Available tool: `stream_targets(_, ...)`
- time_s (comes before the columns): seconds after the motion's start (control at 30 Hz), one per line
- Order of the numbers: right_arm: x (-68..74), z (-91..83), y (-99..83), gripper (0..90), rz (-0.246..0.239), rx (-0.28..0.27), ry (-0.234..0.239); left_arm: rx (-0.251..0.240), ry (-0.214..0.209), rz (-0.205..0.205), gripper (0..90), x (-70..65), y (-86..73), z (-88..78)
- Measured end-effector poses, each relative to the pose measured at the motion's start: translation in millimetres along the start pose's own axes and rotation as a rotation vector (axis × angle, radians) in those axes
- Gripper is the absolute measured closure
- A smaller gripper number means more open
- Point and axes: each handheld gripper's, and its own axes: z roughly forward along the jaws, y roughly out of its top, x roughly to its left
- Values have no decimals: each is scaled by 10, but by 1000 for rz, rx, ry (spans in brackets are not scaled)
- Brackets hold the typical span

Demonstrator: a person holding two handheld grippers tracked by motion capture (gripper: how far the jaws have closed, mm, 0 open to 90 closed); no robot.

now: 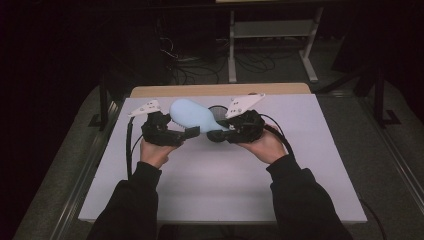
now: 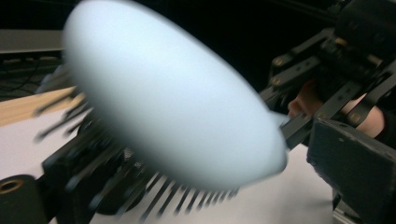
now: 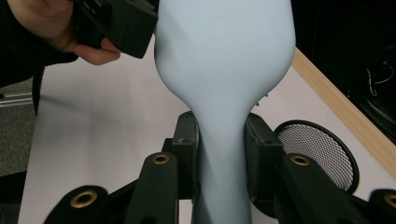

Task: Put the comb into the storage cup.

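Observation:
A light blue hairbrush (image 1: 192,114) with black bristles hangs above the white table, its oval head toward the left. My right gripper (image 1: 220,134) is shut on its handle: in the right gripper view both pads squeeze the narrow neck (image 3: 224,149) of the brush (image 3: 224,56). My left gripper (image 1: 185,131) sits just under the brush head, jaws spread wide and open. In the left gripper view the blurred brush head (image 2: 173,98) looms between and above those jaws, bristles (image 2: 187,196) pointing down, and no pad presses on it. The right gripper (image 2: 336,60) is at the upper right there.
A round black mesh disc (image 3: 317,154) lies on the white table top (image 1: 225,185) behind the brush, near the wooden far edge (image 1: 220,90). Beyond the table stand a metal-framed rack (image 1: 270,30) and loose cables on the dark floor.

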Motion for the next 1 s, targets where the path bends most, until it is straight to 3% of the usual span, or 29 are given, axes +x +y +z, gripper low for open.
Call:
stream_targets(0.37, 50, 141, 27, 683, -16, 20, -2, -40, 6, -54, 81, 28, 20, -48)
stream_targets(0.53, 61, 188, 18, 684, -21, 41, 2, -52, 16, -47, 158, 4, 31, -49)
stream_targets(0.73, 72, 220, 11, 684, -21, 48, 0, -40, 60, -43, 261, -13, 24, -42)
stream_targets(0.87, 76, 235, 5, 684, -20, 49, -7, -50, 73, -71, 326, 9, 10, -44)
stream_targets(1.0, 77, 253, -2, 683, -23, 55, -10, -61, 59, -104, 374, 35, 4, -45)
